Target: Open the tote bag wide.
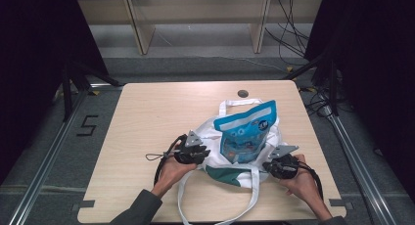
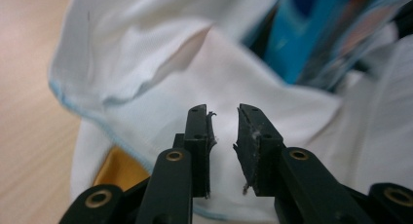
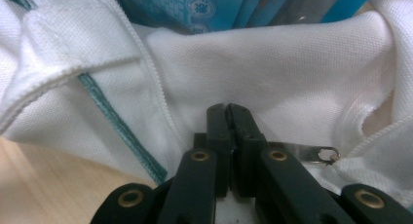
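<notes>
The white tote bag (image 1: 230, 156) lay at desk (image 1: 147, 112) centre, the blue snack pouch (image 1: 247, 132) in its mouth. Left tool (image 2: 223, 112), at nine o'clock, stood open; right tool (image 3: 227, 109), at four, pinched the hem, apparently. Fabric: soft, light; grip the seamed rim.

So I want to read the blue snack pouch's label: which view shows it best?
The high view: the blue pouch shows whole, standing out of the white bag. The right gripper view catches only its lower printed edge; the left gripper view shows a blurred blue strip.
</notes>
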Tool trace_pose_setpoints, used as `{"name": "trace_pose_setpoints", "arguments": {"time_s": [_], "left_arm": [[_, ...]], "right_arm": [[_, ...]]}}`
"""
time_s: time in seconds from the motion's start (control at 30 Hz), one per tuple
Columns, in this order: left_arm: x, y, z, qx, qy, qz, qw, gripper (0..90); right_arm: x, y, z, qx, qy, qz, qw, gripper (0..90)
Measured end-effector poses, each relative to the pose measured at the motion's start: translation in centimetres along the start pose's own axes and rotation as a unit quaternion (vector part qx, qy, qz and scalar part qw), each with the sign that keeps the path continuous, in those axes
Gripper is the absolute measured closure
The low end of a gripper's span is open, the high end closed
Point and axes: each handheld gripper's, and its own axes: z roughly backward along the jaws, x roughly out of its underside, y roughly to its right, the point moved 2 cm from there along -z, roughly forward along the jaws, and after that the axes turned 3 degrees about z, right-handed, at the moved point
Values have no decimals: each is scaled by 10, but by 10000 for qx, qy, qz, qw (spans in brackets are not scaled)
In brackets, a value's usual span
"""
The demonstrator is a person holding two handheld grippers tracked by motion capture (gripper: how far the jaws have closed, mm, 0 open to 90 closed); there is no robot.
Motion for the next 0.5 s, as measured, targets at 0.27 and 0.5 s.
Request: {"name": "trace_pose_setpoints", "arguments": {"time_s": [0.27,0.5], "left_arm": [[10,-8,-9,-97,-209,-246,9994,804],[12,-13,-10,-100,-193,-98,9997,817]], "right_arm": [[-11,8,-11,224,147,147,9995,882],[-15,13,-19,305,303,66,9991,881]]}}
